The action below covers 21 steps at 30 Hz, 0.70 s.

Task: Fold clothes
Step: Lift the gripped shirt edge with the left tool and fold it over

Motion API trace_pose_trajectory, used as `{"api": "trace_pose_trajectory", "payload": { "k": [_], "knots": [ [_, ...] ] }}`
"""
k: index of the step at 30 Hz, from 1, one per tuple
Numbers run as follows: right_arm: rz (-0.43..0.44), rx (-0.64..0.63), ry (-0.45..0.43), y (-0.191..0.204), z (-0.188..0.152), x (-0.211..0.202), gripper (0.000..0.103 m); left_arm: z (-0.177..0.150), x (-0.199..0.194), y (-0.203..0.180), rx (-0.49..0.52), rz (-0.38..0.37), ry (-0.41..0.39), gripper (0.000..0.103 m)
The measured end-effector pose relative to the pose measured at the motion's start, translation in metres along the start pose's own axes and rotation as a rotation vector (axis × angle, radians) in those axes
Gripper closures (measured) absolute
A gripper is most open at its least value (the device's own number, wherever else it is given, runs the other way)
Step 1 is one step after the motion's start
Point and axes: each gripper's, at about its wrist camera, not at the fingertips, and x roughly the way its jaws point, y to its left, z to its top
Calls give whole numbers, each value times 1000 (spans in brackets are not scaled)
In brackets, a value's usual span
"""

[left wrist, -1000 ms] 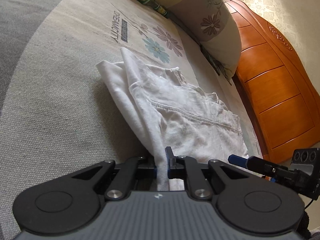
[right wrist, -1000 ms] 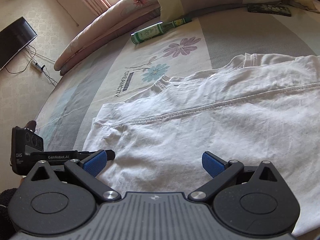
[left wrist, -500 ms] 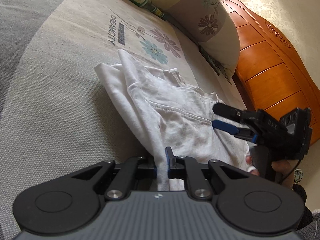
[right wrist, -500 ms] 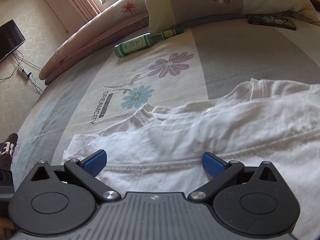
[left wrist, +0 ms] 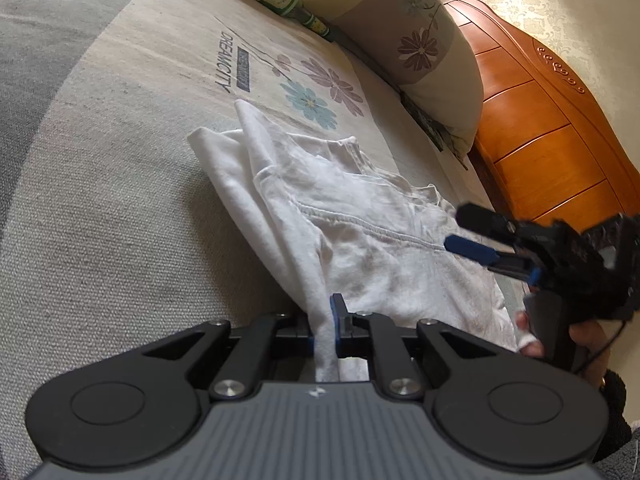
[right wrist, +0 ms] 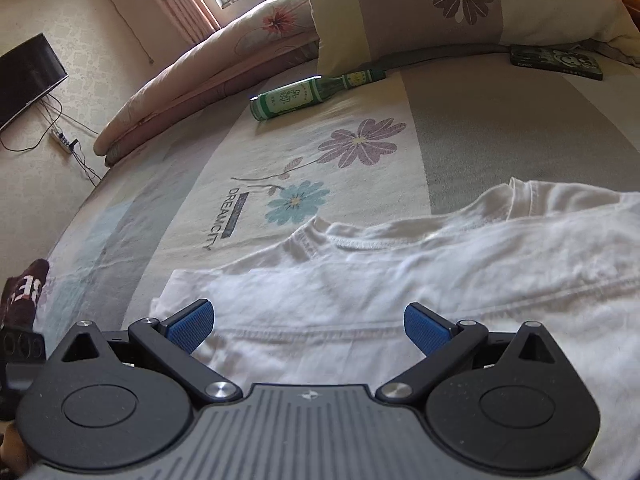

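Clamped tight, the left gripper (left wrist: 325, 334) pinches a raised ridge of the white T-shirt (left wrist: 360, 216), while the right gripper (right wrist: 307, 326) hovers over the cloth with its jaws spread wide and nothing between them. That shirt lies partly folded on the flowered bedspread (left wrist: 120, 200), its hem seam running across the top layer. One edge looks secured and the other hand seems to be seeking its own hold, so a fold is being set up. Next, the right jaws likely need to close on the matching edge before both lift together. Farther off lie a green bottle (right wrist: 296, 98) and a pillow (right wrist: 460, 12).
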Motion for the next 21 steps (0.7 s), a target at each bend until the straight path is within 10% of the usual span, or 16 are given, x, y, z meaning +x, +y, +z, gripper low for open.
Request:
{"api": "trace_pose_trajectory", "payload": {
  "k": [21],
  "knots": [
    [-40,12,95,22,-113,-74,0,1,4,-20,-11,118,1,90]
  ]
}}
